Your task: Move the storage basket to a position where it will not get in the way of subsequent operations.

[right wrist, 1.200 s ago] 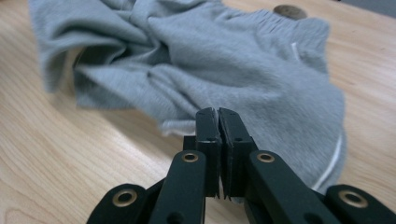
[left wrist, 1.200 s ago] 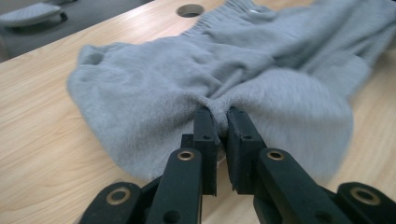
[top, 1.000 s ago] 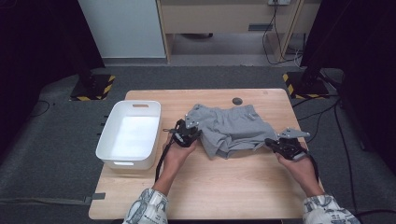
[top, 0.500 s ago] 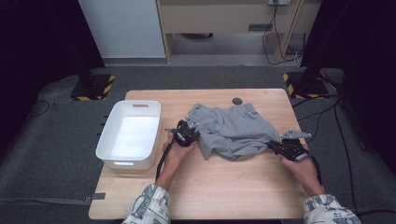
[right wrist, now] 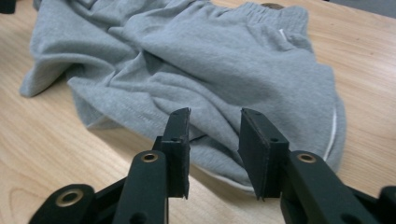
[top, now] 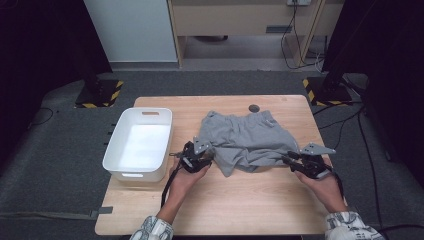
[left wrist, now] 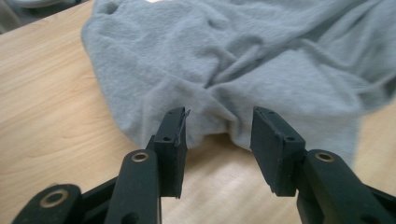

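shorts: crumpled grey fleece shorts (top: pixel 245 142) lying right of white plastic bin (top: pixel 140 145) | left gripper (top: pixel 199 159), right gripper (top: pixel 298 163): jaws just opening, part-open, gripping nothing, hem edges released | progress: spreading seemingly done; folding, binning probably remaining

Both forearms reach in over the table's near edge. The left claw (top: pixel 206 152) sits toward the table's middle, jaws parted, having just been opening, nothing pinched between them. The right claw (top: pixel 289 160) sits low near the right edge, jaws likewise just opened, pads pressing nothing.
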### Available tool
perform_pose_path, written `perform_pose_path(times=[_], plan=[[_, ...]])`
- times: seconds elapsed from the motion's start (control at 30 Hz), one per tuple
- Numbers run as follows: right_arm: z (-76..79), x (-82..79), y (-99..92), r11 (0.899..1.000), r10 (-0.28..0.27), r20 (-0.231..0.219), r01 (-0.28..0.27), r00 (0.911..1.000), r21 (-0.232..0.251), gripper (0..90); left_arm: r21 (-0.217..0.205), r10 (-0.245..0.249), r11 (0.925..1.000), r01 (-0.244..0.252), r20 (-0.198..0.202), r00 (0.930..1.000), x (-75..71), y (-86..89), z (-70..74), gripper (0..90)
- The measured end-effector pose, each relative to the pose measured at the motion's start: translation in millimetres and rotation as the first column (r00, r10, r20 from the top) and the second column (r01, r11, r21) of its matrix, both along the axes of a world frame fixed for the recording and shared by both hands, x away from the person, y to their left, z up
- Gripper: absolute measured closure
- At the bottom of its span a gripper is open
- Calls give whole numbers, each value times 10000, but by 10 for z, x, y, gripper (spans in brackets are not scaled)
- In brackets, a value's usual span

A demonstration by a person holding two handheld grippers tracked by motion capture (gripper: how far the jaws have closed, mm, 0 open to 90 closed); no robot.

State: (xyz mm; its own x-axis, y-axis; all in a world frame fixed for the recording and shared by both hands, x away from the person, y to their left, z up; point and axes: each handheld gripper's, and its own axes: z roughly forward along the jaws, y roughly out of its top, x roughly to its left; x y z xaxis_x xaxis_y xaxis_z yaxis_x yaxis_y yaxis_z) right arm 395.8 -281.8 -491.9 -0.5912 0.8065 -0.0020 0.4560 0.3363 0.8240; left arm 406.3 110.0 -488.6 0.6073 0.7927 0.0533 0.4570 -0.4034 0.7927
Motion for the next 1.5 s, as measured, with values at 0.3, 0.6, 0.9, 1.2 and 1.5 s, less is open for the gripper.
perform_pose_path(times=[0.3,0.6,0.9,1.2,1.5], plan=[[-65,-1,40,9997,150,-238,-155,9996,-194,625,-135,-674,9977,668,-458,9967,-130,-150,-135,522],[-139,22,81,9986,279,-419,-297,9987,-442,579,-10,-1182,9930,1183,-518,9916,-176,-350,-231,401],[-241,34,217,9928,686,-671,-747,9954,-936,566,158,-1413,9896,1429,-767,9870,-177,-435,-301,389],[-348,114,348,9863,665,-792,-775,9946,-1453,489,397,-1523,9870,1559,-824,9849,-185,-505,-347,408],[-372,154,340,9892,530,-1127,-676,9922,-1304,617,537,-1715,9826,1777,-1046,9796,-177,-540,-397,527]])
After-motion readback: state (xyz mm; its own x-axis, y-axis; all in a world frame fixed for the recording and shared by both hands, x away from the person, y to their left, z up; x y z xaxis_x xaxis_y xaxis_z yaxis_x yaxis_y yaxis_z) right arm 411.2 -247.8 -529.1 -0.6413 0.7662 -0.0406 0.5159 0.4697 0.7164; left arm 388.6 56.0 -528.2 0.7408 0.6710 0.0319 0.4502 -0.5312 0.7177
